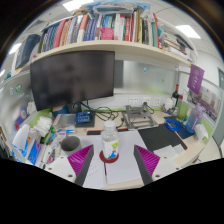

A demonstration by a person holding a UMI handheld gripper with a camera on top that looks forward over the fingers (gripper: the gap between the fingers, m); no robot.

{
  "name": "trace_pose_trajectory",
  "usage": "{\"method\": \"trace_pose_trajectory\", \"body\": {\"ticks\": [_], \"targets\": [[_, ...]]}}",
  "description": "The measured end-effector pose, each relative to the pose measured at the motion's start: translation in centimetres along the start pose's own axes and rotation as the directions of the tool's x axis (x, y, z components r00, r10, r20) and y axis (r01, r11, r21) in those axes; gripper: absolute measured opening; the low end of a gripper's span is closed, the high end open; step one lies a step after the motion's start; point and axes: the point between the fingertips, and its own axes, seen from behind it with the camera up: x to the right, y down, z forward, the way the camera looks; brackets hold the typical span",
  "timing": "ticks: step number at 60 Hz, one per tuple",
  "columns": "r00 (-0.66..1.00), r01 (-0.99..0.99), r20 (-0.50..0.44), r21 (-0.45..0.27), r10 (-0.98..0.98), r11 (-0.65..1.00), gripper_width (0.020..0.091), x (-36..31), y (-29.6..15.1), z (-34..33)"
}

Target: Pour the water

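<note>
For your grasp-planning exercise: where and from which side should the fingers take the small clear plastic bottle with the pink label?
Grip the small clear plastic bottle with the pink label around its labelled middle, coming straight ahead. It stands upright, just beyond the open gripper, and its round sides suit both fingers.

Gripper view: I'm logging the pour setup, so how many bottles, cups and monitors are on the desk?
Bottle: 1
Cup: 1
Monitor: 1
Total: 3
The gripper is open; the bottle stands between its fingers with a gap on each side, and the cup sits off to the left of them.
</note>
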Motion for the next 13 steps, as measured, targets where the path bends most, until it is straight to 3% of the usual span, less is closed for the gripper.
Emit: {"method": "trace_pose_trajectory", "body": {"ticks": [13], "targets": [[0.999, -0.018, -0.041, 0.042, 0.020, 0.999, 0.0823, 1.1, -2.0, -1.9]]}}
